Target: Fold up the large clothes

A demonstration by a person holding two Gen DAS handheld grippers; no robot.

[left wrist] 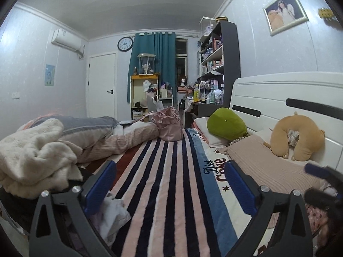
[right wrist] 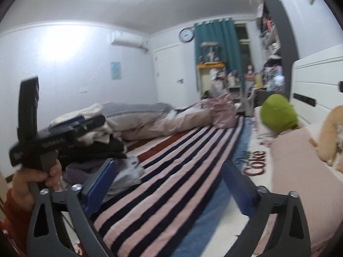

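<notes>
A heap of clothes lies at the bed's left side: a cream fleece garment [left wrist: 34, 158] on top, dark and pale pieces under it, with a pale crumpled piece [left wrist: 113, 216] near my left finger. In the right wrist view the heap [right wrist: 103, 137] shows with black and purple garments. My left gripper [left wrist: 169, 171] is open and empty, held low over the striped blanket [left wrist: 167, 182]. My right gripper [right wrist: 169, 171] is open and empty over the same blanket [right wrist: 171, 167]. The left gripper's body and the hand holding it [right wrist: 32, 182] show at left in the right wrist view.
A folded grey and pink duvet [left wrist: 103, 135] and a pink bag [left wrist: 169, 124] lie at the far end. A green cushion [left wrist: 227, 124], a tan neck pillow [left wrist: 298, 137] and a pink pillow [left wrist: 268, 162] sit along the white headboard [left wrist: 289, 92] at right.
</notes>
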